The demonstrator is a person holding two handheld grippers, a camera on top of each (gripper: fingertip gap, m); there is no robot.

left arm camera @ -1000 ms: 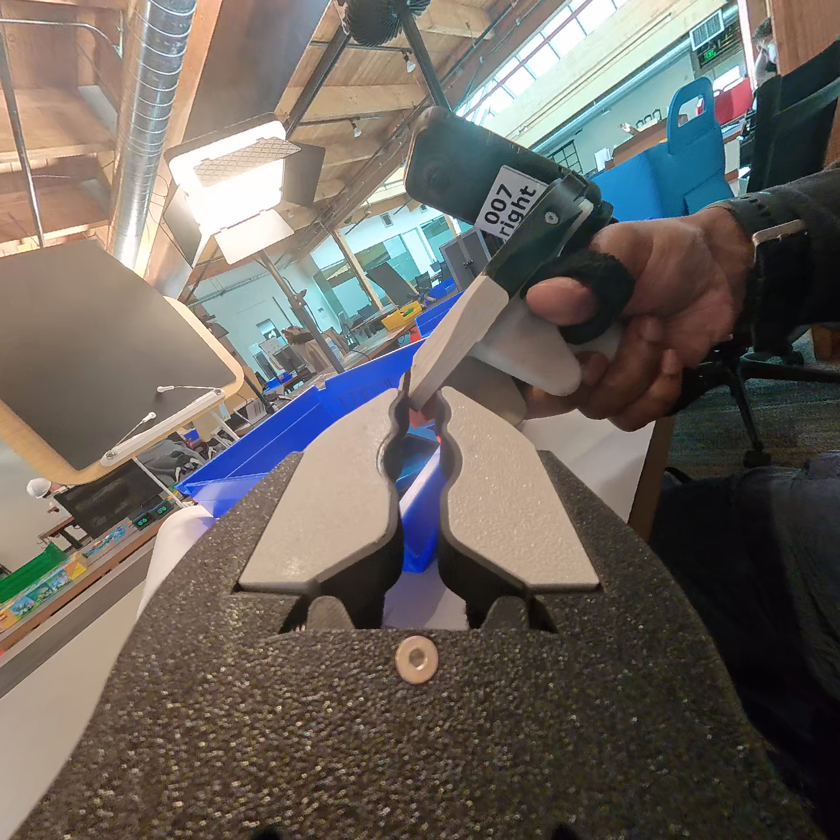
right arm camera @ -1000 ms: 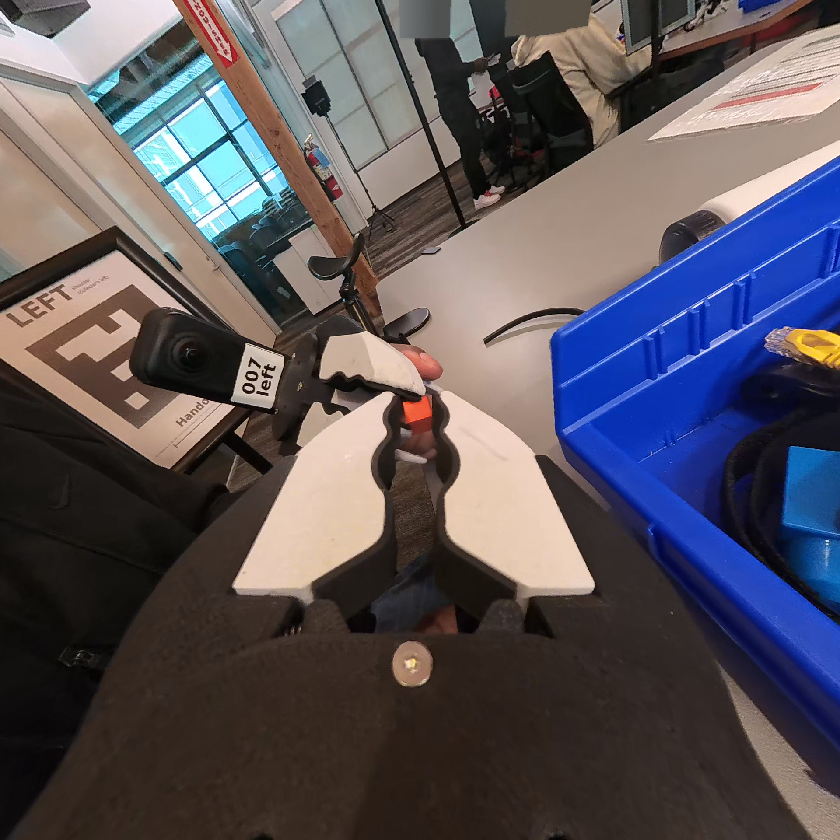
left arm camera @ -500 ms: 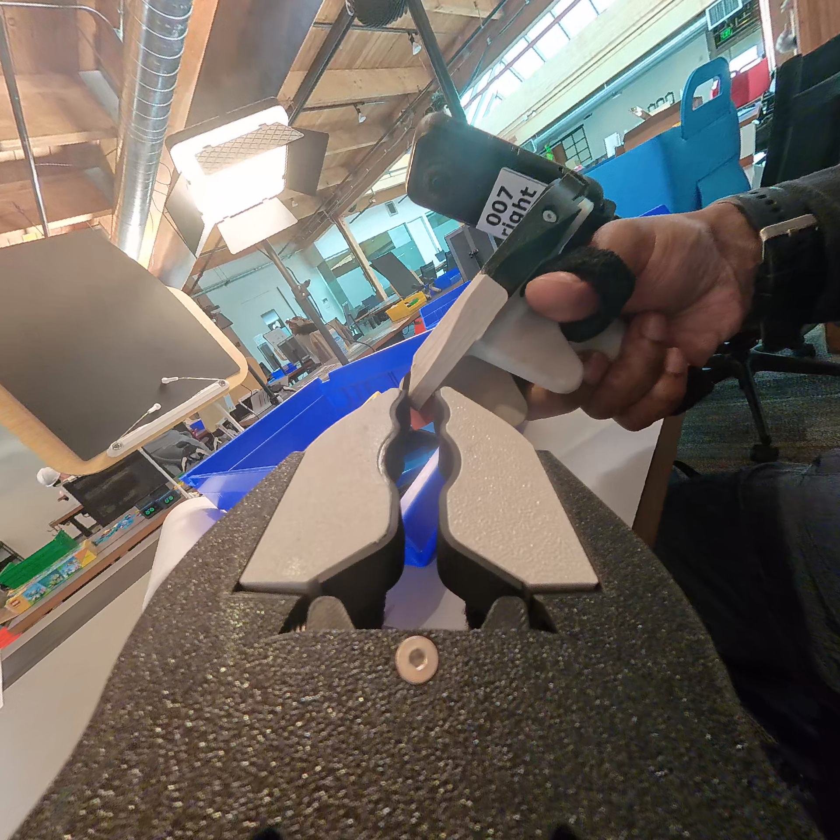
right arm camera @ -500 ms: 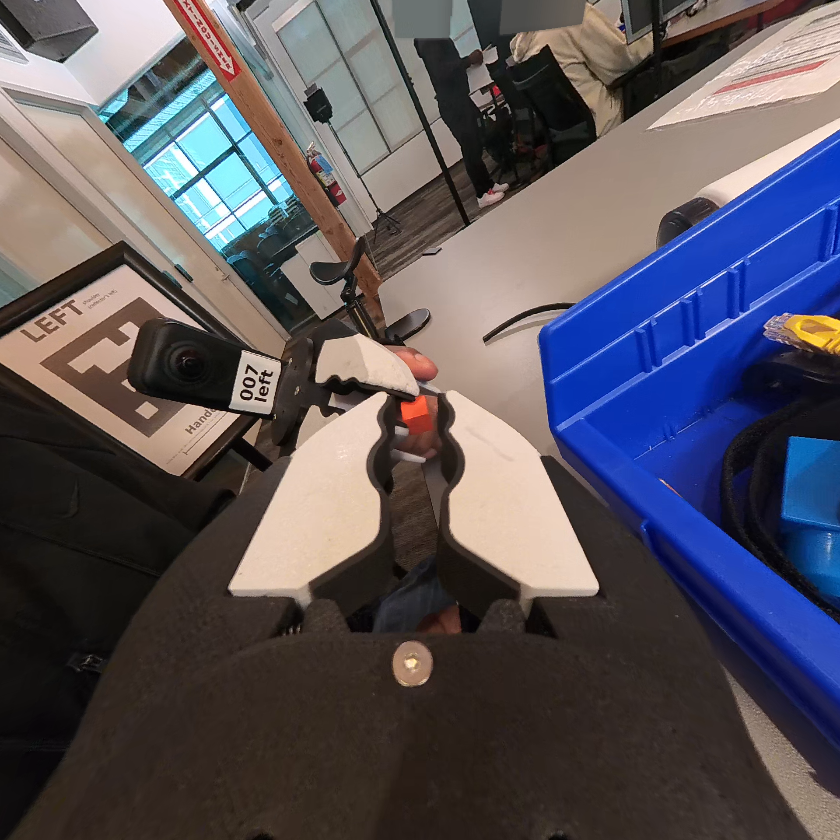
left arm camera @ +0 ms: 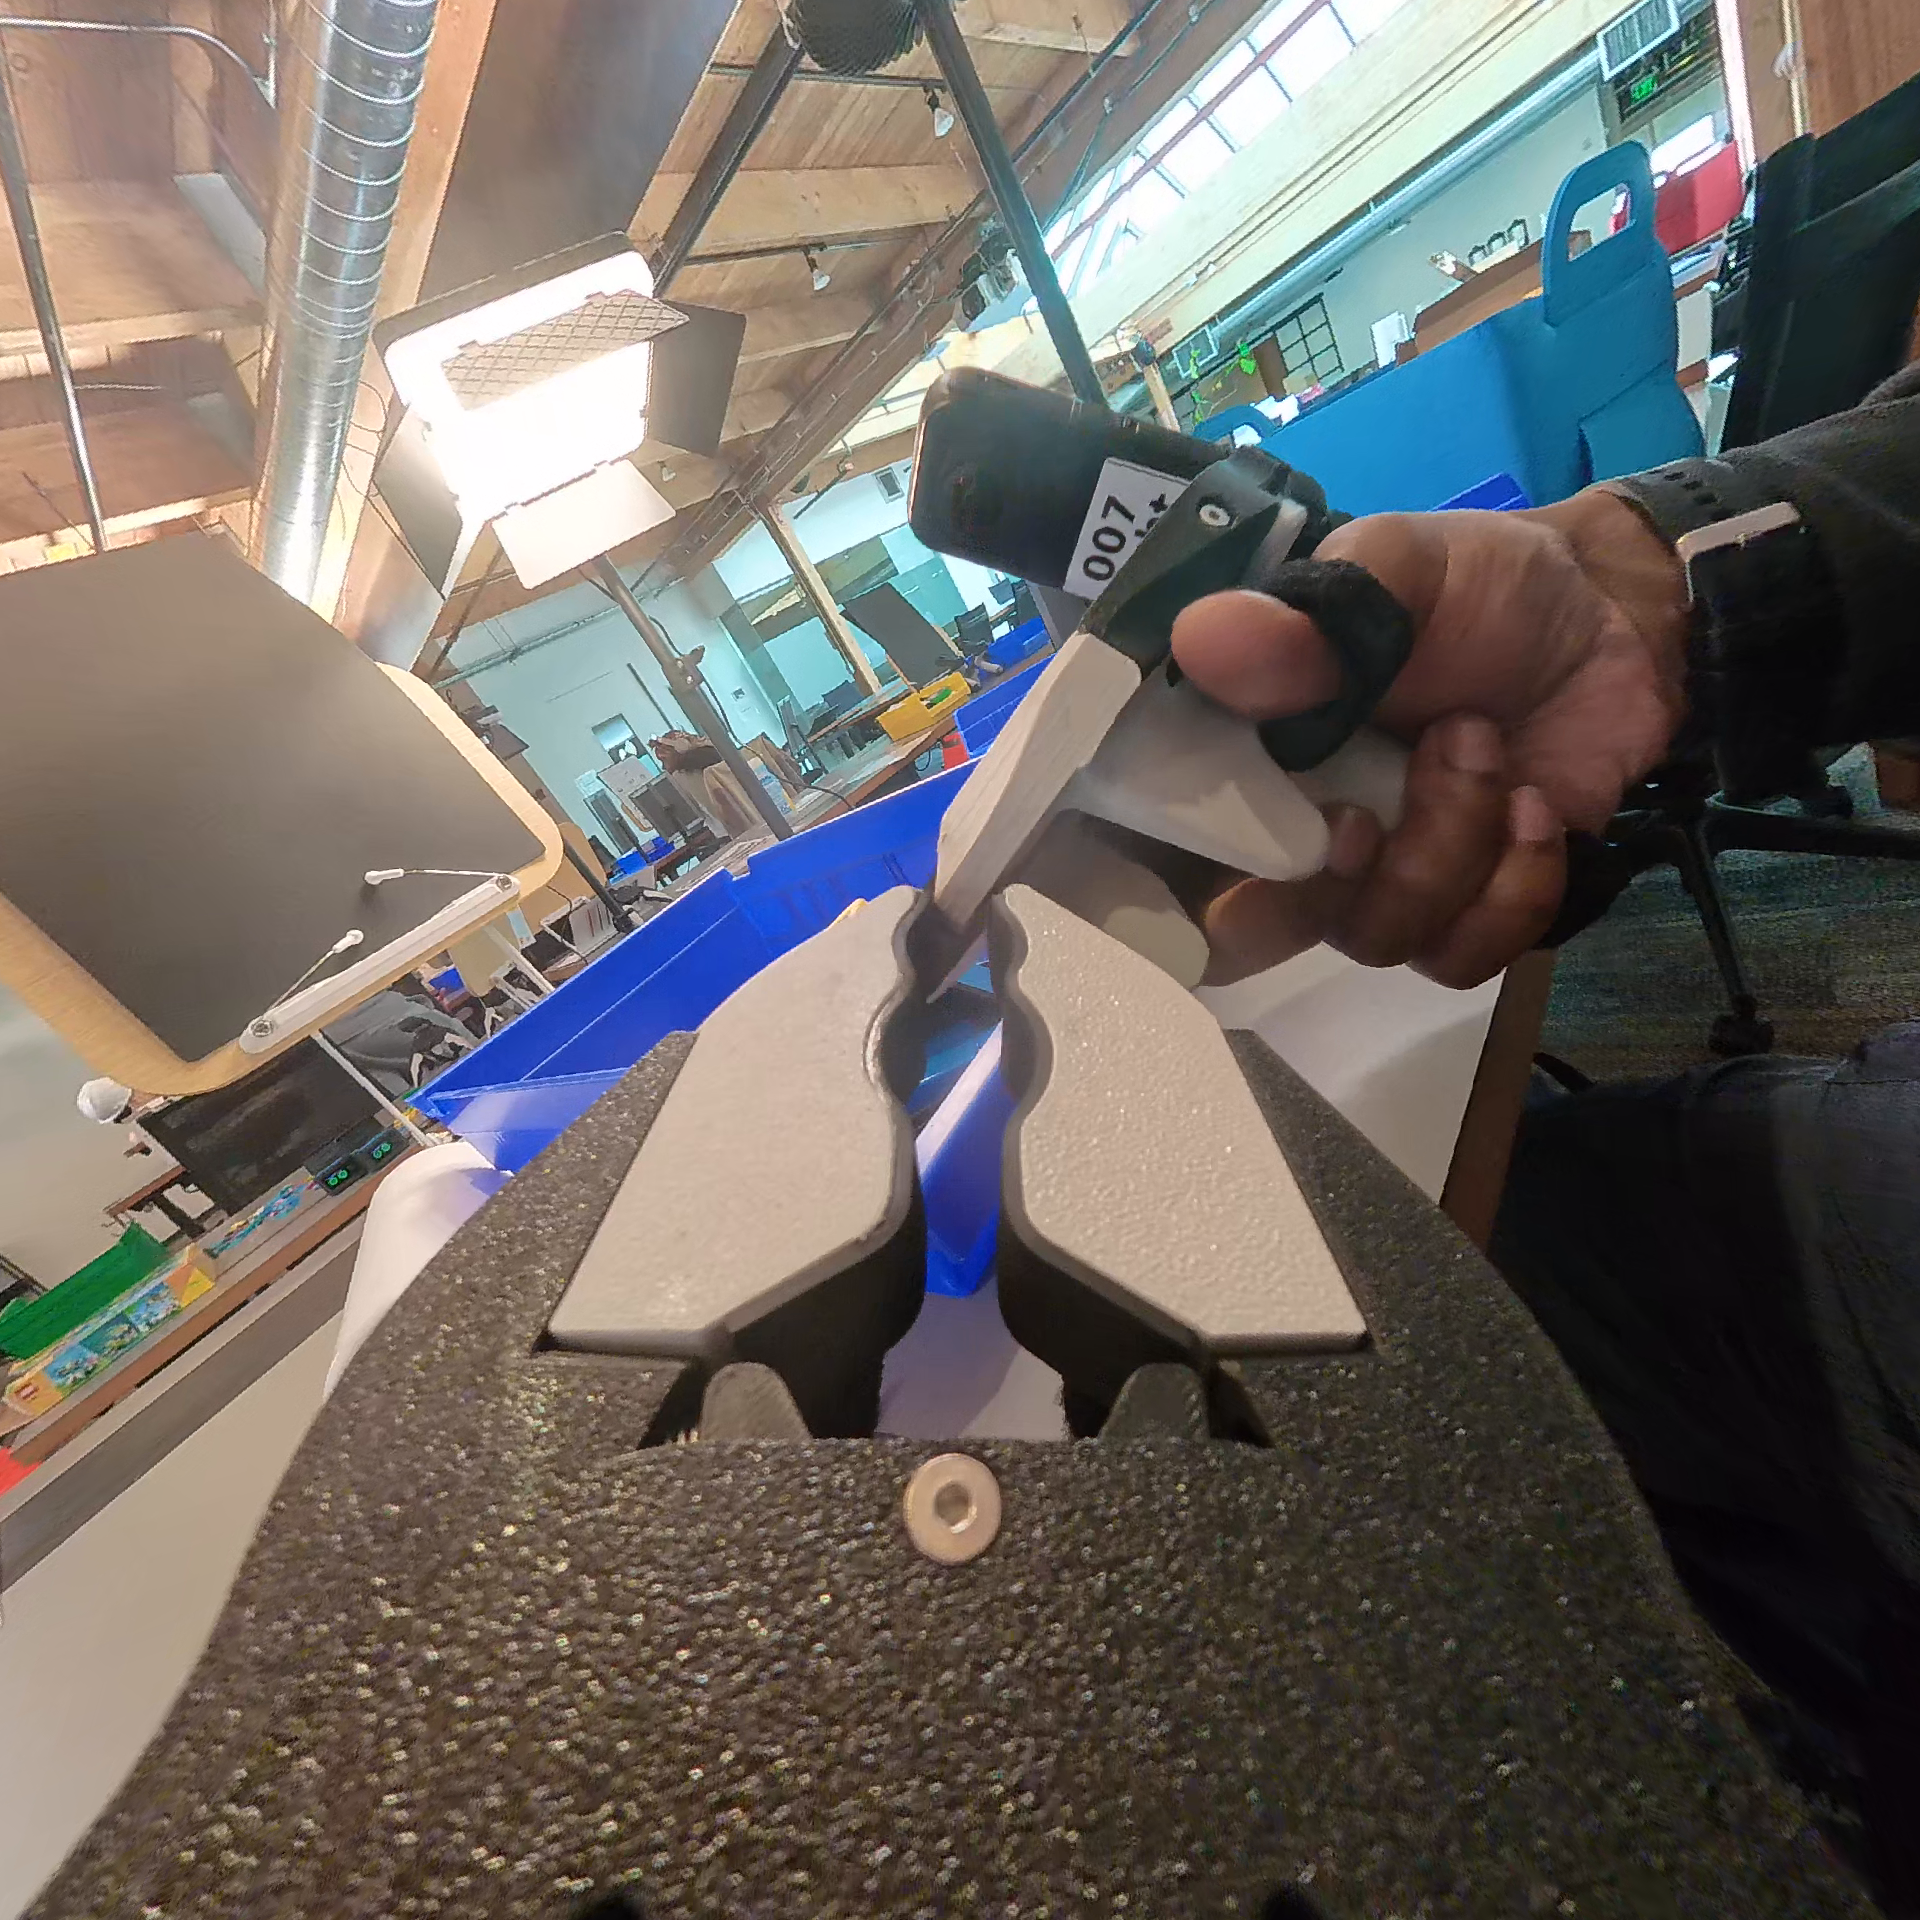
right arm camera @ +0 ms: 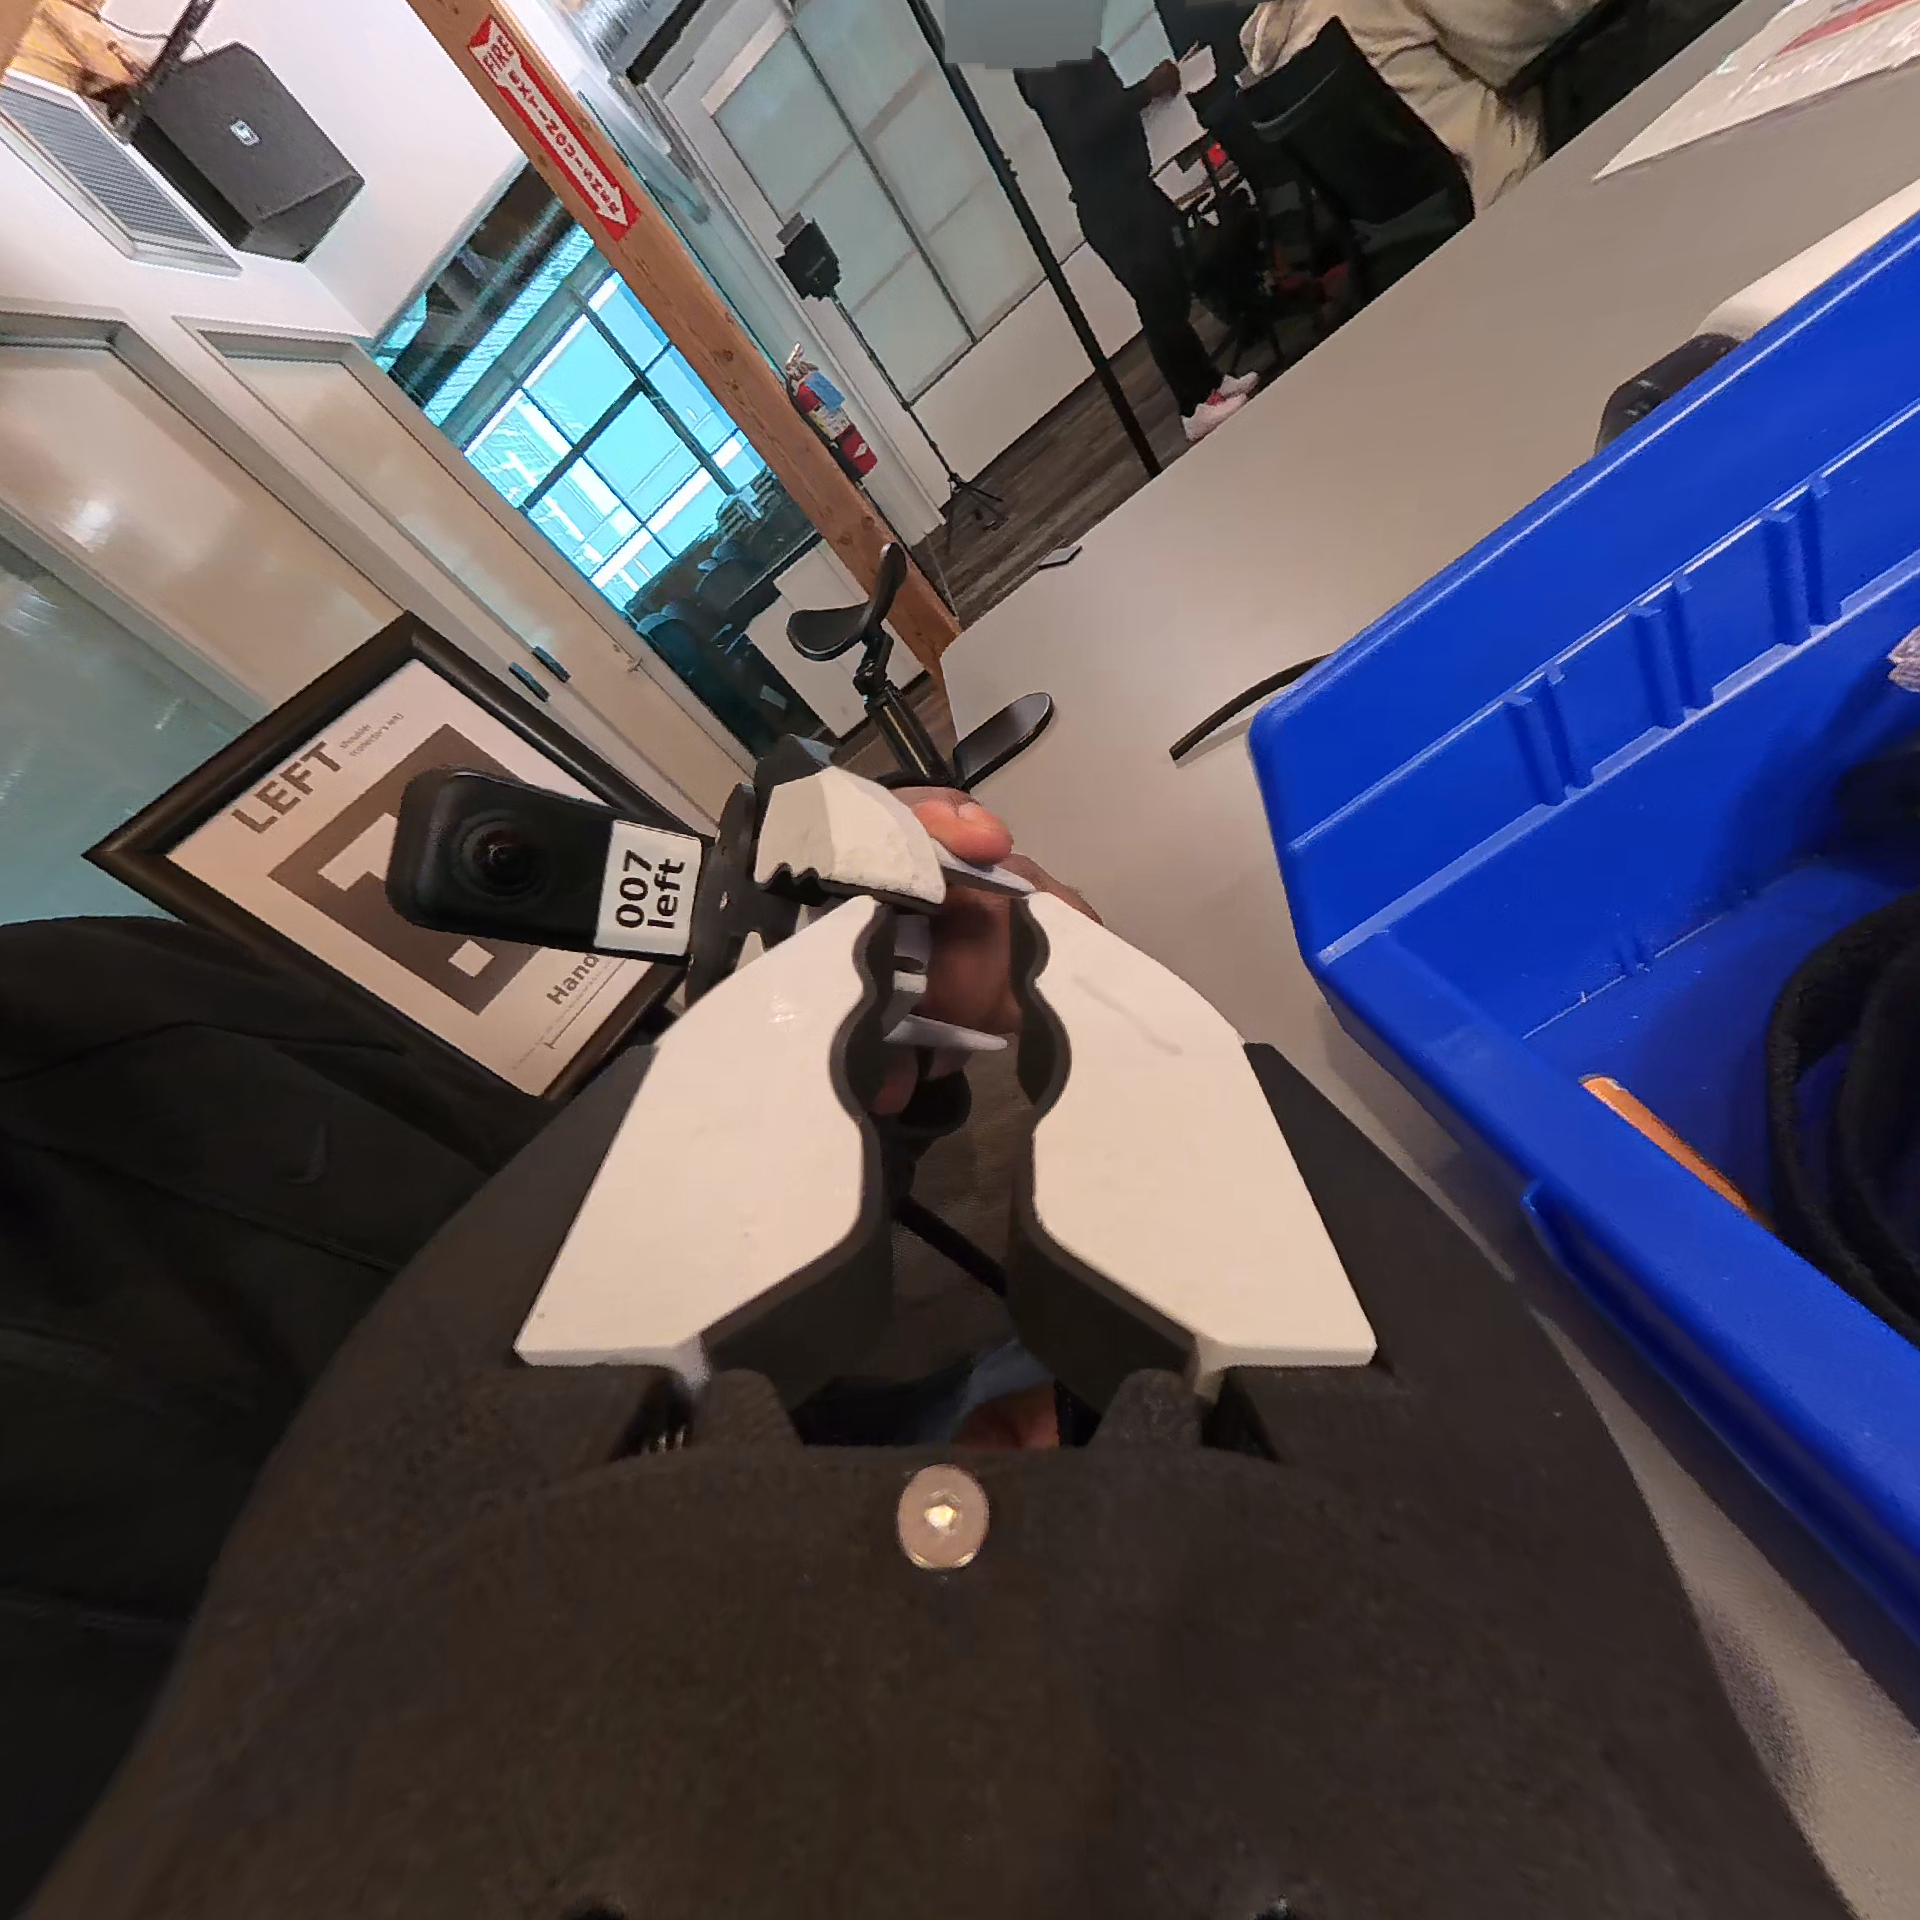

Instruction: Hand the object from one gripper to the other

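Right wrist view shows my right gripper (right arm camera: pixel 951 920) released: its two white fingers (right arm camera: pixel 727 1143) stand clearly apart, and I see nothing clamped between the tips. Just ahead of them the left gripper (right arm camera: pixel 987 961) comes in from the left side of the picture, turned so that one of its fingers lies above the other. Those two are apart as well, with only the skin of a hand showing in the space between them. I call that claw released too, though its gap is narrow.

I cannot find the object in either view. Neither gripper shows it, and I cannot tell where it is.

From the left wrist view, my own grey fingers (left arm camera: pixel 1143 1143) sit close together with a slim wavy gap. The tip of one pale finger of the right gripper pokes down into that gap at the front. I cannot tell whether it touches either side. A hand (left arm camera: pixel 1507 727) wraps the right gripper's handle, a black strap over one finger, with a dark sleeve and a watch at the wrist.

A blue bin (right arm camera: pixel 1558 727) stands on the grey table (right arm camera: pixel 1299 499) to the right of both grippers, with a coil of black cable (right arm camera: pixel 1829 1122) inside it. A framed marker board (right arm camera: pixel 312 831) leans behind the left gripper, and a bright studio light (left arm camera: pixel 520 405) hangs high in the left wrist view
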